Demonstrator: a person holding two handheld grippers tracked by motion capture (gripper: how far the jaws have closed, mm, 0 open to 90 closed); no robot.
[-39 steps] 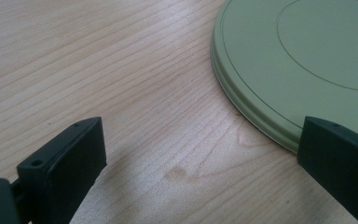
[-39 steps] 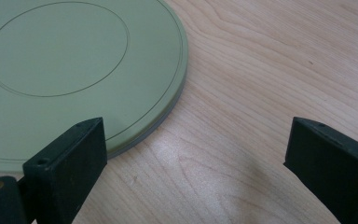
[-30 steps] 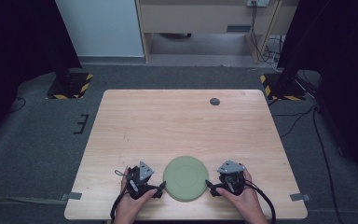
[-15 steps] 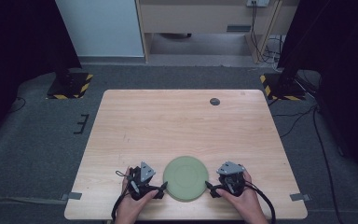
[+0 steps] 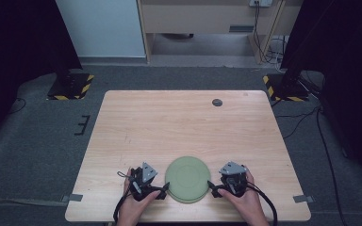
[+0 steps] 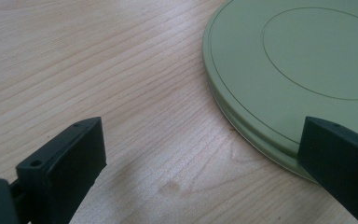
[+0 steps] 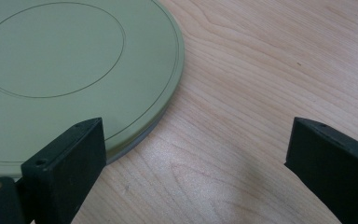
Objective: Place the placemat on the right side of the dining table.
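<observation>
Pale wooden table [image 5: 184, 127] on grey carpet: the flat round sage-green plate [image 5: 187, 179] lies near my edge, between my left tongs [image 5: 162, 191] and right tongs [image 5: 213, 188], both gaping wide. Its thin, low rim may slip my jaws, skidding.

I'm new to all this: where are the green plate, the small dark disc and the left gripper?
green plate [image 5: 187, 178], high view, its flat middle.
small dark disc [image 5: 217, 102], high view, its centre.
left gripper [image 5: 164, 192], high view, between its fingertips.
</observation>
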